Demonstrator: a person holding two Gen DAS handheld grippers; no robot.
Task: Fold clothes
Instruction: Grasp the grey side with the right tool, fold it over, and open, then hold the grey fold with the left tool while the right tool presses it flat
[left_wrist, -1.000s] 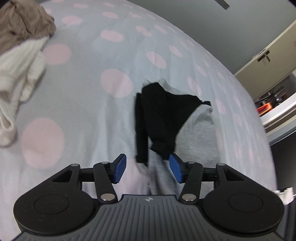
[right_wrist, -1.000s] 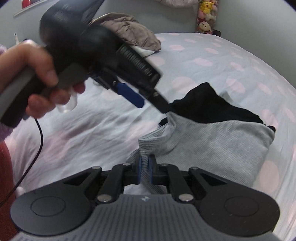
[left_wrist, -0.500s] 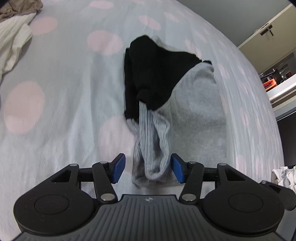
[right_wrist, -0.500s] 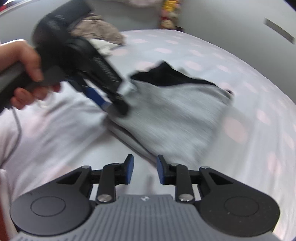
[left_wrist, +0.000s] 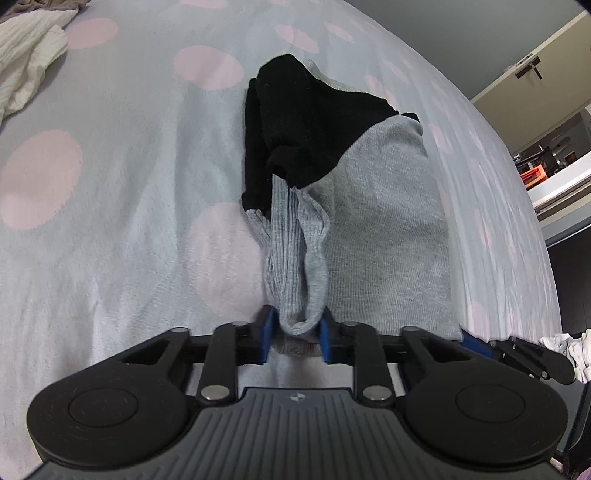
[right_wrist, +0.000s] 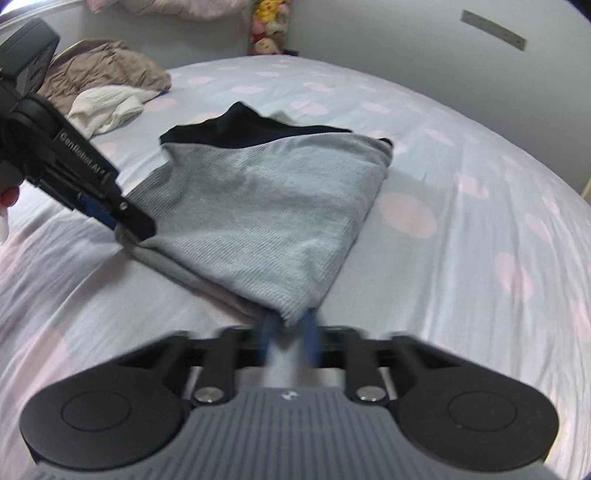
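Sweater (left_wrist: 384, 236), grey with black upper part, lay folded on the bed (left_wrist: 110, 206), a pale sheet with pink dots. Black section sat at the far end, grey body nearer the cameras. Ribbed grey cuff (left_wrist: 295, 273) ran along the sweater's left edge, its end bunched between the blue pads (left_wrist: 266, 334) of the left gripper (left_wrist: 294, 338). Left gripper's jaws stood narrowly apart with the cuff end filling the gap, pads touching fabric on both sides, so it looked clamped on the cuff.

Right wrist view: right gripper (right_wrist: 288, 341) sat at the sweater's (right_wrist: 258, 206) near corner, fabric wedged between its two blue fingers (right_wrist: 266, 339). Motion blur there; jaws close together with cloth between them, a grip on the corner, though how tight could not be told. Left gripper (right_wrist: 110, 218) also visible in this view at the sweater's left corner, low against the bed (right_wrist: 461, 258), pinching the edge. Fingertip of a hand (right_wrist: 8, 197) showed at the left frame edge behind it.

Both grippers were at the near hem, one at each corner, sweater stretched flat between them on the sheet.

White garment (right_wrist: 107, 107) and brown garment (right_wrist: 99, 72) piled at the far left of the bed, well apart from the sweater, white one just beside the brown. Plush toys (right_wrist: 266, 26) by the wall past the bed. Cabinet (left_wrist: 532, 85) at right in the left wrist view
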